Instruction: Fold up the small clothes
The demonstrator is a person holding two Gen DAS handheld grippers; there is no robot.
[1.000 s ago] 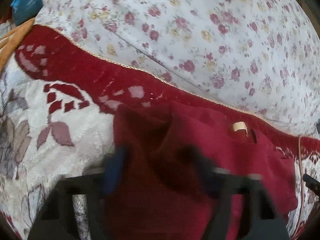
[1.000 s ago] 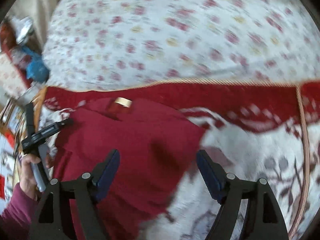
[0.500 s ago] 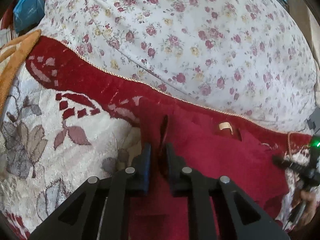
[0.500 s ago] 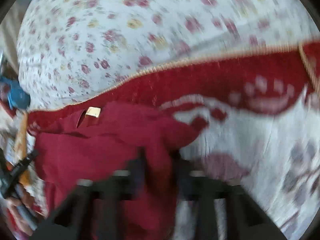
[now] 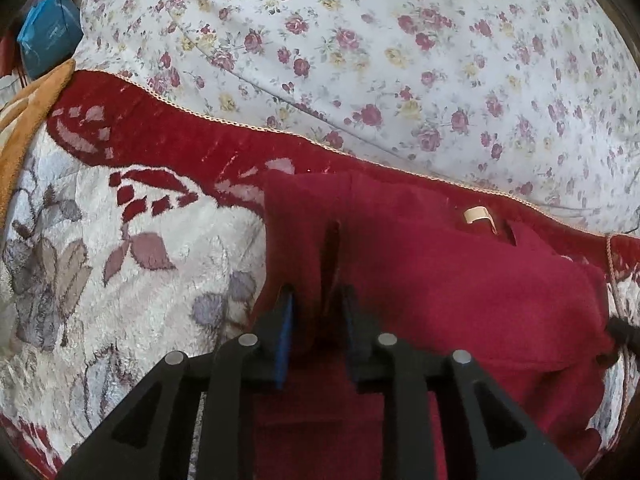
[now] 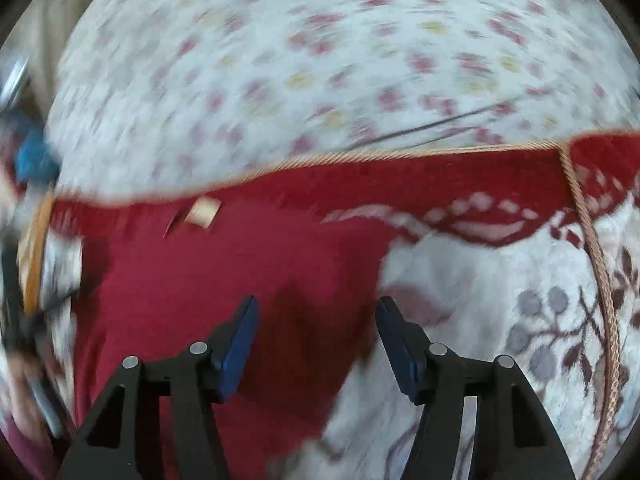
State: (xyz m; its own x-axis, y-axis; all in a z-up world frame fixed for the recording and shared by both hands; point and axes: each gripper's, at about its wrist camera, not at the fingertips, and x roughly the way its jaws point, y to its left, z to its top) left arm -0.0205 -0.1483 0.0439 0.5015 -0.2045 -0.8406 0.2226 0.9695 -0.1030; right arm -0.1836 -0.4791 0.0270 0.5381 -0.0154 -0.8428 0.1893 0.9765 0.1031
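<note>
Left wrist view. My left gripper (image 5: 316, 300) had just been easing its jaws apart; a raised fold of the dark red fleece garment (image 5: 440, 280) stood between the narrow-set fingers, and I could not tell whether the pads still pressed it. The garment lay on the plush cream-and-red floral blanket (image 5: 140, 280), its small beige label (image 5: 476, 216) at the far edge, near the white rose-print bedsheet (image 5: 400, 60) beyond.

Right wrist view (blurred). My right gripper (image 6: 316, 308) had just been opening its jaws; the blue-padded fingers (image 6: 240, 336) stood well apart above the garment's (image 6: 200, 280) right edge, gripping nothing. The blanket's (image 6: 500, 300) braided cord trim (image 6: 596, 280) ran along the right.
</note>
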